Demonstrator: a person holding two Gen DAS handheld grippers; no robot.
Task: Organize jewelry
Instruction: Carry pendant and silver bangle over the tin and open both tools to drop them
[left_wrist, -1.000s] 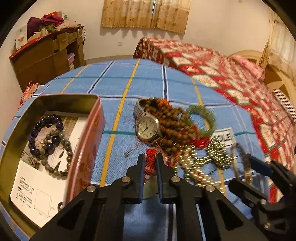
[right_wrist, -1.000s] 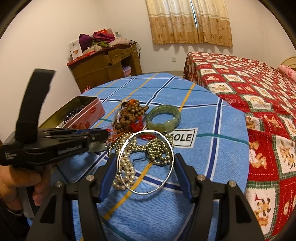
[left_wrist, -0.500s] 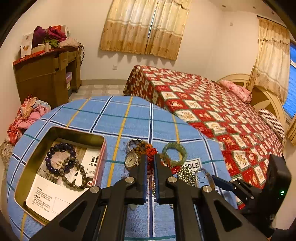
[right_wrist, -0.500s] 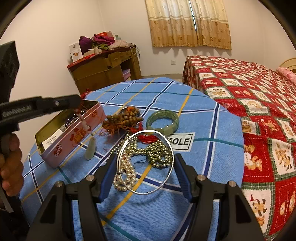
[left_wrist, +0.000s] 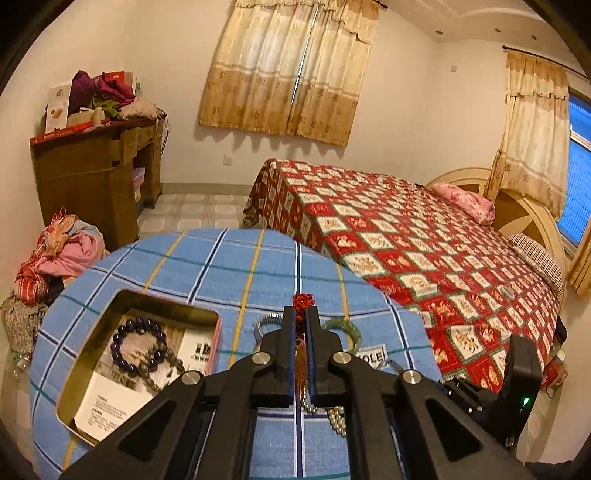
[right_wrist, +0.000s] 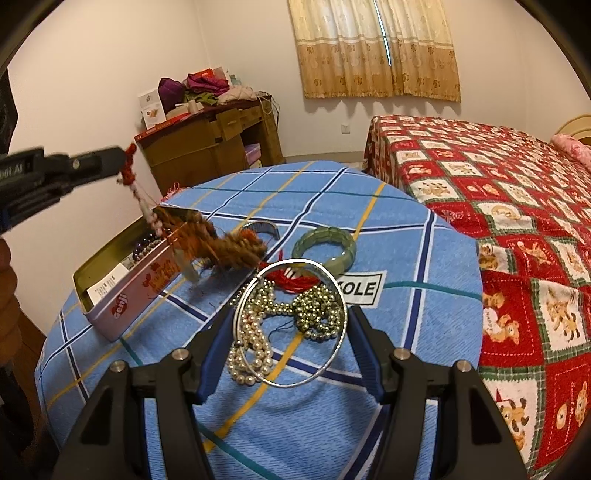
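Note:
My left gripper (left_wrist: 301, 317) is shut on the red knot (left_wrist: 303, 301) of a corded pendant. In the right wrist view this gripper (right_wrist: 122, 157) is raised at the upper left. The cord hangs from it with a pale jade pendant (right_wrist: 188, 267), and a tangle of brown wooden beads (right_wrist: 236, 247) is dragged up, blurred. Below stands an open tin box (right_wrist: 122, 310) holding a purple bead bracelet (left_wrist: 122, 343). My right gripper (right_wrist: 290, 319) is shut on a silver bangle (right_wrist: 258, 376) above pearls (right_wrist: 251, 350) and golden beads (right_wrist: 317, 310).
A green jade bangle (right_wrist: 325, 251) and a metal watch band (right_wrist: 262, 227) lie on the round table's blue checked cloth (right_wrist: 406, 240). A bed with a red quilt (right_wrist: 498, 184) stands close on the right, a wooden desk (right_wrist: 207, 147) behind. A person's hand (right_wrist: 7, 280) is at the left edge.
My left gripper closed on the red cord and rose, lifting the pendant and pulling the brown beads up and towards the tin. The right gripper and its bangle stayed put.

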